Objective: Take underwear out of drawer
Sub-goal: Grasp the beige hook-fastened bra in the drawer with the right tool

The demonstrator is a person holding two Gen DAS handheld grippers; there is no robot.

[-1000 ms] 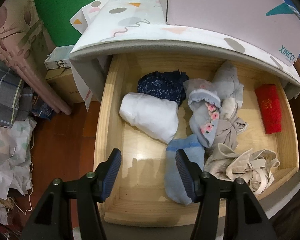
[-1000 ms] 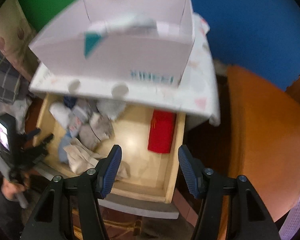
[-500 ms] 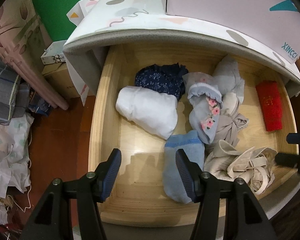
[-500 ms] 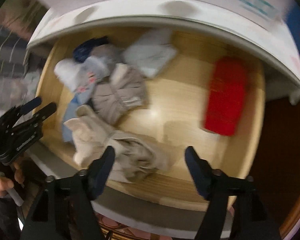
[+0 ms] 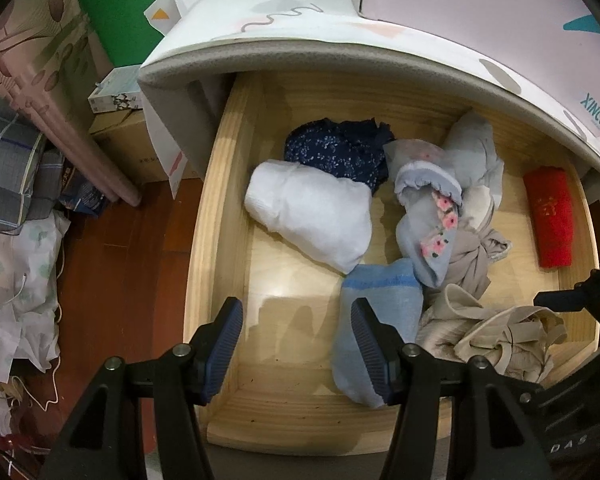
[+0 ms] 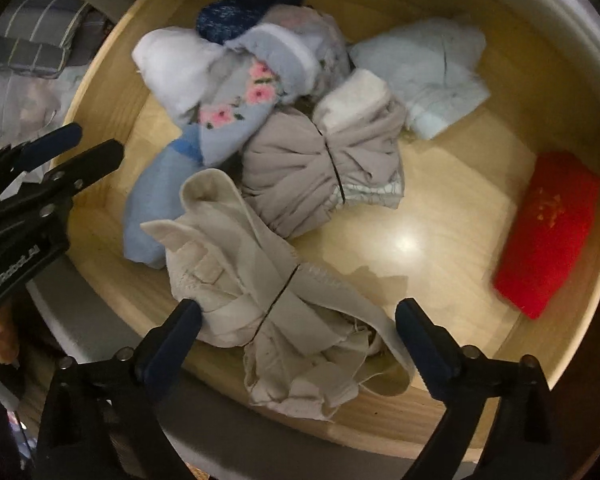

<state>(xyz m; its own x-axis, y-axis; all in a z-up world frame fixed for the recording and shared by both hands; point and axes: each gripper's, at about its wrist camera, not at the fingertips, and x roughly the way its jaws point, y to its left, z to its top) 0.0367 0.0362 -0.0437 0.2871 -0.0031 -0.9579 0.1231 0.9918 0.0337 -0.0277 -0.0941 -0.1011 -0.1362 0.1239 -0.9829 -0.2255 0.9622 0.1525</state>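
- Open drawer: pale unfinished wood, smooth glossy floor with a light glare, thick rounded side walls; pulled out from under a white top covered in a patterned sheet.
- Beige underwear: soft ribbed knit, crumpled into a loose bundle with flat straps or bands trailing; lying at the front edge of the drawer, right of centre in the left wrist view.
- Right gripper: fingers spread wide, dark blue ribbed pads on either side of the beige bundle, low over it; contact with the cloth not determinable.
- Left gripper: fingers spread apart, nothing between them; hovering above the front left part of the drawer, right pad overlapping the blue sock in view.
- Blue sock: fuzzy light-blue knit with a darker band, flattened, just left of the beige bundle.
- Grey-blue floral sock: pink flower pattern, frilled cuff, draped over a taupe gathered bundle.
- White roll: smooth, plump, oblong; navy speckled fabric behind it.
- Pale blue folded piece: toward the back.
- Red folded cloth: plush rectangle with gold stitching, apart at the right wall.
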